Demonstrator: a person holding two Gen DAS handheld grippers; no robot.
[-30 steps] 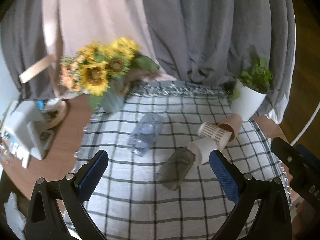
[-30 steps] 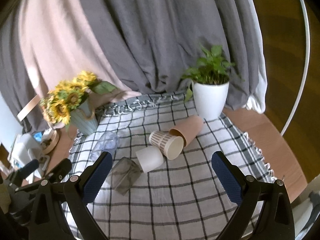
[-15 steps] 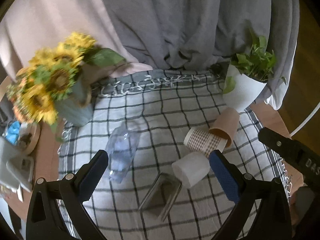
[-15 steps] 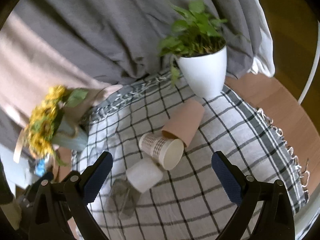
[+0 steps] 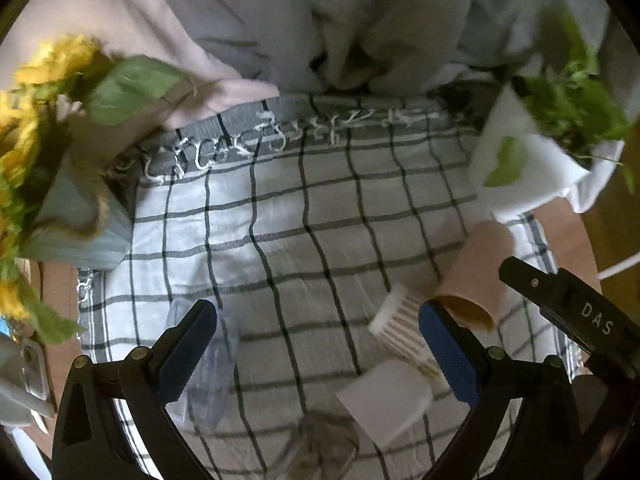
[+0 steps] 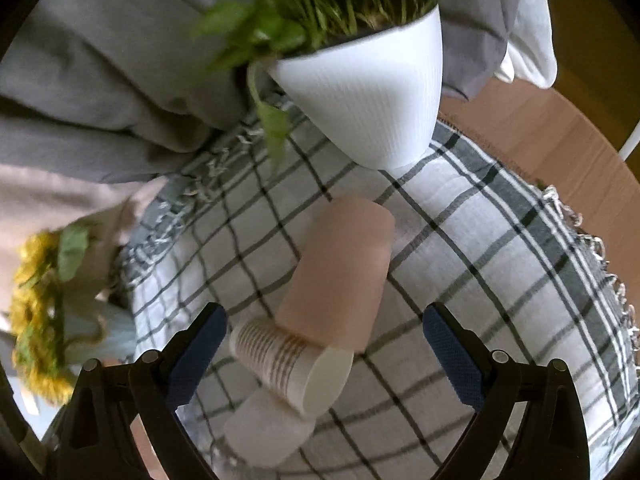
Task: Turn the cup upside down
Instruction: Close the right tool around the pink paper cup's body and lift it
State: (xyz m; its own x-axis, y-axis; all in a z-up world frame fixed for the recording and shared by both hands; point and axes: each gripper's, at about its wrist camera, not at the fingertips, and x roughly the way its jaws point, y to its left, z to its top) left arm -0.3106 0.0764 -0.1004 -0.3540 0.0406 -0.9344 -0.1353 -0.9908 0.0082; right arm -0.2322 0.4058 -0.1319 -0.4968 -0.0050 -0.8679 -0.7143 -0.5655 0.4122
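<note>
Three paper cups lie on their sides on a checked cloth (image 6: 480, 248). A tan cup (image 6: 340, 268) lies nearest the plant pot, also in the left wrist view (image 5: 476, 276). A striped cup (image 6: 288, 364) (image 5: 396, 328) lies against its mouth. A white cup (image 6: 264, 428) (image 5: 384, 400) lies nearest me. My right gripper (image 6: 324, 344) is open, just above the tan and striped cups. My left gripper (image 5: 316, 344) is open above the cloth, left of the cups. A clear glass (image 5: 320, 452) lies at the bottom edge.
A white plant pot (image 6: 368, 92) stands at the back right, close behind the tan cup. A sunflower vase (image 5: 68, 216) stands at the left. A clear plastic bottle (image 5: 208, 372) lies by the left finger. Grey curtains hang behind. The right gripper's body (image 5: 572, 312) shows at right.
Both grippers have moved forward and down toward the cups. The cups, plant pot and vase now look much larger and nearer. Nothing has been gripped.
</note>
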